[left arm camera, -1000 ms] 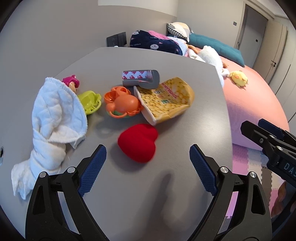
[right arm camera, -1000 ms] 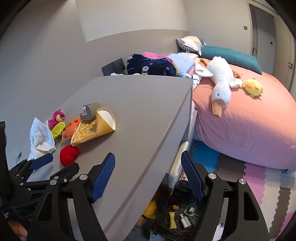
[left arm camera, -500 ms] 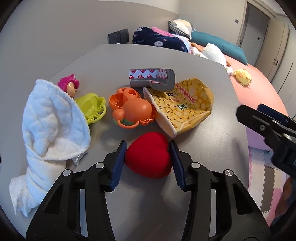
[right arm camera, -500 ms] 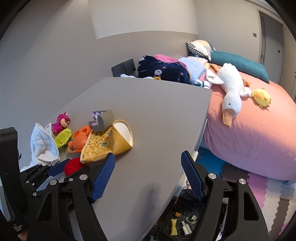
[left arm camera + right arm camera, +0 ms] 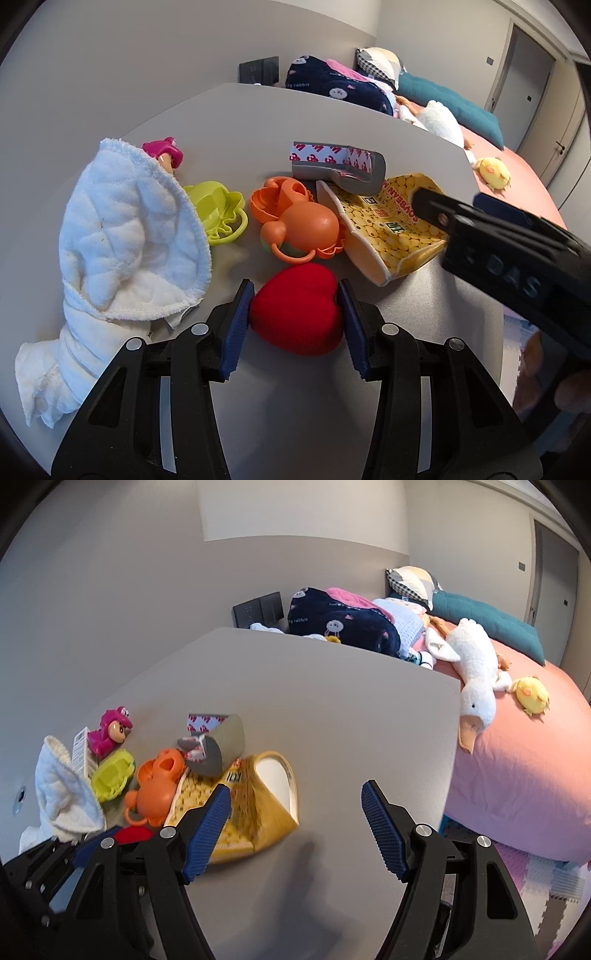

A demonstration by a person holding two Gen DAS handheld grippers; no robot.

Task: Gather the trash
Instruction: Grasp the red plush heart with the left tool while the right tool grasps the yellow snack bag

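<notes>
My left gripper (image 5: 295, 317) is shut on a red heart-shaped sponge (image 5: 297, 308) that rests on the grey table (image 5: 295, 122). Behind it lie a yellow soybean snack bag (image 5: 391, 229) and a grey foam tape piece (image 5: 336, 166). My right gripper (image 5: 295, 827) is open and empty above the table, its left finger over the snack bag (image 5: 255, 812). The right gripper also shows in the left wrist view (image 5: 517, 258), just right of the bag. The tape piece (image 5: 218, 742) shows behind the bag in the right wrist view too.
An orange toy (image 5: 295, 218), a lime green toy (image 5: 218, 210), a pink doll (image 5: 166, 153) and a white cloth (image 5: 122, 251) lie at the table's left. A pink bed (image 5: 535, 768) with plush toys stands to the right. Foam mats (image 5: 535, 878) cover the floor.
My left gripper moved forward and closed on the red heart. My right gripper moved left over the table toward the snack bag, staying open.
</notes>
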